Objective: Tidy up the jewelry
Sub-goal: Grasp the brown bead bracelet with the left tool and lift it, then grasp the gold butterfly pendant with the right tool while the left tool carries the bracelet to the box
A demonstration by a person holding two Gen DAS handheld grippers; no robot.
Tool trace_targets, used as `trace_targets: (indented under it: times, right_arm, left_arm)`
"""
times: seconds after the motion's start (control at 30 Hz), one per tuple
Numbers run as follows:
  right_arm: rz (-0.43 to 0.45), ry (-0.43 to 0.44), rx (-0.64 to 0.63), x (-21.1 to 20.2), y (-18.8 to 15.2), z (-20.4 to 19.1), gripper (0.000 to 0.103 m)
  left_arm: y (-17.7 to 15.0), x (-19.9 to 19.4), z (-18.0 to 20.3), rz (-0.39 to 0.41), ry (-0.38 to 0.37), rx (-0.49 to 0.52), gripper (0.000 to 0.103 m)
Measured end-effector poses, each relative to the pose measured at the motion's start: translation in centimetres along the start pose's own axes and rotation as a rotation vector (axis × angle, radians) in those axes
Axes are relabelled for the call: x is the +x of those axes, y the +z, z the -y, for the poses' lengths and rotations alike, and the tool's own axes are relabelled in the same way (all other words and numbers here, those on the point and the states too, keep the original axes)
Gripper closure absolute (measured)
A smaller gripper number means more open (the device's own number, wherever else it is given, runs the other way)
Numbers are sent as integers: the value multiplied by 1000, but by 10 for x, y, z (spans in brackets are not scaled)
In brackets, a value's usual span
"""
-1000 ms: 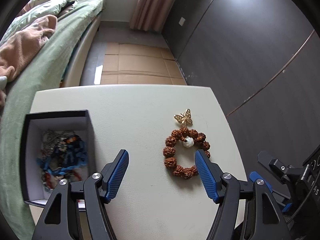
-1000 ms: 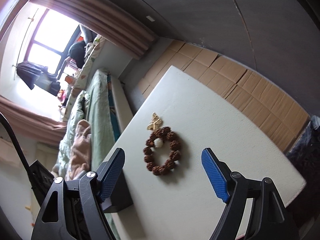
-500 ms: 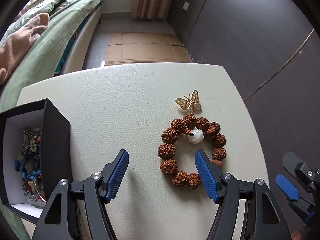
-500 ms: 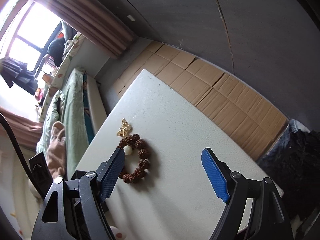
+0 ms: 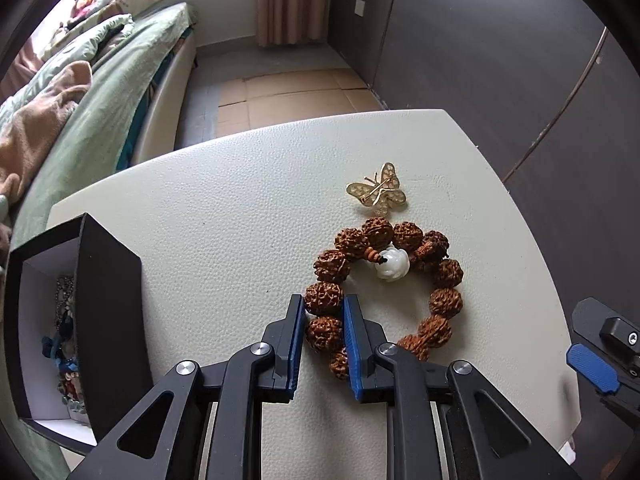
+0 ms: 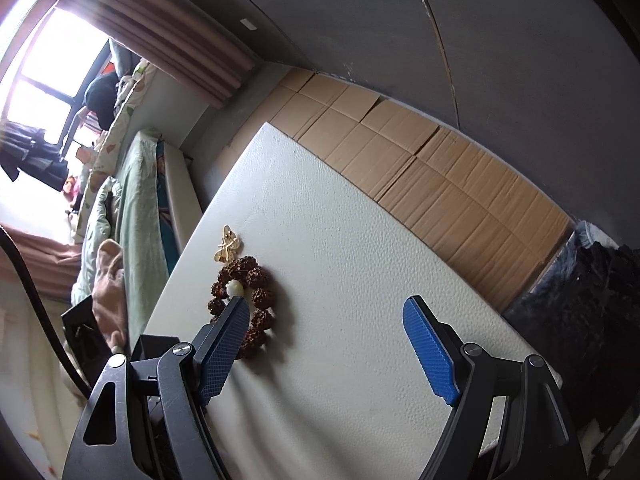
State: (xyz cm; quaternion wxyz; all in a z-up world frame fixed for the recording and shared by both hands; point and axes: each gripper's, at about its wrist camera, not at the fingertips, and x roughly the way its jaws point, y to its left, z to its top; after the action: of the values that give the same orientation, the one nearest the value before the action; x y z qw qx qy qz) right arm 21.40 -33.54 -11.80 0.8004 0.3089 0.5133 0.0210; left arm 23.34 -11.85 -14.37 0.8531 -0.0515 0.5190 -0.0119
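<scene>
A brown bead bracelet with one white bead lies on the cream table. My left gripper is down at its near-left side, jaws closing, with blue pads pressing two of the brown beads from either side. A gold butterfly brooch rests just beyond the bracelet. A black box with several jewelry pieces inside stands at the left. In the right wrist view my right gripper hovers open over bare table, with the bracelet and the brooch to its left.
A bed with green covers runs along the left of the table. Flattened cardboard covers the floor beyond the far edge. A dark wall stands close on the right. A pad of the right gripper shows at the table's right edge.
My left gripper came down and closer to the bracelet, and its jaws went from wide apart to closed around the beads. The right gripper stayed open, its view tilting slightly.
</scene>
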Motion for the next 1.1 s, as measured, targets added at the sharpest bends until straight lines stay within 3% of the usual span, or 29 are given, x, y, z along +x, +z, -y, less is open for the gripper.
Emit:
trace_targets:
  times: [0.1, 0.37, 0.67, 0.77, 0.87, 1.1]
  right_arm:
    - [-10, -4, -4, 4, -2, -1, 23]
    - [13, 5, -37, 1, 1, -8, 23]
    - [14, 86, -95, 7, 6, -30, 23]
    - [3, 96, -118, 16, 8, -42, 32]
    - [-7, 87, -144, 28, 9, -57, 38]
    - [-18, 33, -299, 52, 10, -96, 38]
  left_arm:
    - [0, -3, -3, 5, -2, -4, 83]
    - [8, -35, -15, 61, -106, -48, 83]
    - [20, -76, -42, 147, -186, -106, 83]
    - [23, -85, -56, 168, -202, -135, 83]
    - [26, -95, -72, 193, -217, -169, 83]
    - [33, -105, -106, 224, -235, -242, 83]
